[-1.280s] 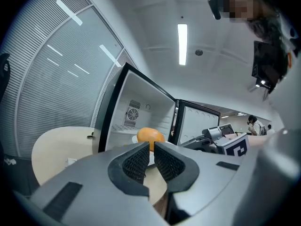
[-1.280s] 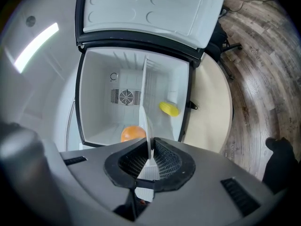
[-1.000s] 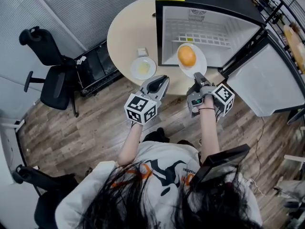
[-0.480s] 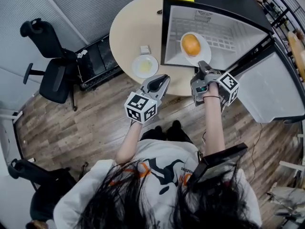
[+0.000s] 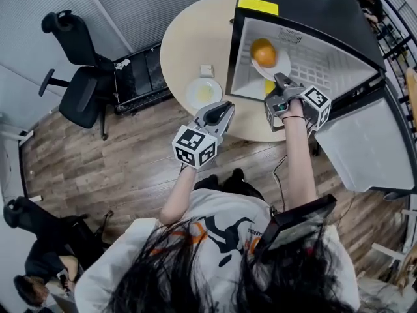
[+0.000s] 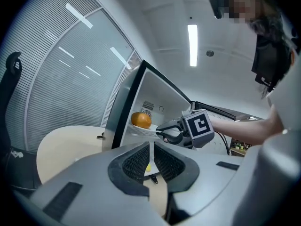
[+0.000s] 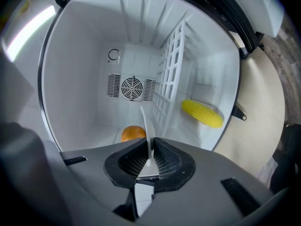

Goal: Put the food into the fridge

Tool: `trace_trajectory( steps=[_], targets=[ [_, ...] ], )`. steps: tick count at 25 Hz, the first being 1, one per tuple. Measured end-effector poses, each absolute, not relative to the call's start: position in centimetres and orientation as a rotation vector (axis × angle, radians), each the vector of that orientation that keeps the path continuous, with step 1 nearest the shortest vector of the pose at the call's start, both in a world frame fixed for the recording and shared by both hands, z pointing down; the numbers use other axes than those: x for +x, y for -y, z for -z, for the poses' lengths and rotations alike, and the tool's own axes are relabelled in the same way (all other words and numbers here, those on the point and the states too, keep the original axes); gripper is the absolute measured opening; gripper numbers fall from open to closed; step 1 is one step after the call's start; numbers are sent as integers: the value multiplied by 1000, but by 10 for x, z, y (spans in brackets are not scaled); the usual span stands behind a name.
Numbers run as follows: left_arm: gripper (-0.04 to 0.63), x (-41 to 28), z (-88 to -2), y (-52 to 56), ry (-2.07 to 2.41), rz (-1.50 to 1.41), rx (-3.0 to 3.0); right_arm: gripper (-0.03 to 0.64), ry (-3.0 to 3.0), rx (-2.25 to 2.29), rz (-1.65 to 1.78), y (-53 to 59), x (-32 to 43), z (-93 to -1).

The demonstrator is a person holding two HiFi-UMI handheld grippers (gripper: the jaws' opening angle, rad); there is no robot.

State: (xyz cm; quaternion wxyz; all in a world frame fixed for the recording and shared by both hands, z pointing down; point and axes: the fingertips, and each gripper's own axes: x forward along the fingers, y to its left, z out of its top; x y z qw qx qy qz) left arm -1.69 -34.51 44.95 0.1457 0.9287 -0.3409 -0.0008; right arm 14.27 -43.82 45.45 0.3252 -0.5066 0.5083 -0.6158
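A white plate [image 5: 279, 62] carrying an orange [image 5: 264, 51] hangs inside the open fridge [image 5: 306, 8] on the round table [image 5: 195, 41]. My right gripper [image 5: 279, 80] is shut on the plate's near rim. In the right gripper view the rim [image 7: 146, 126] runs edge-on between the jaws, with the orange [image 7: 133, 133] to its left. A yellow corn cob [image 7: 202, 113] lies in the fridge beyond the wire shelf [image 7: 171, 81]. My left gripper [image 5: 227, 107] hovers at the table's near edge, shut with nothing in it. Its view shows the orange [image 6: 141, 120] and my right gripper [image 6: 162, 133].
A small plate with yellow food [image 5: 204, 92] and a small white packet [image 5: 206, 70] sit on the table left of the fridge. The fridge door [image 5: 365, 149] stands open to the right. An office chair [image 5: 81, 87] is at the left, a person [image 5: 39, 276] at bottom left.
My right gripper has carried the plate with the orange from the fridge's mouth deeper inside. The left gripper has stayed by the table edge.
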Motion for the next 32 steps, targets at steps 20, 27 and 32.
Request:
trace_trajectory(
  steps=[20,27,32],
  targets=[
    [25,-12,-448,357,1143,1,2618,40,-1459,-1459,1632,480,159,-468],
    [25,-12,-447,358,1158,4,2615,40,-1605,-1610,1564,487,164,-463],
    [25,-14,-445,359,1174,11,2613,97,-1679,-1696,1523,488,165,-465]
  ],
)
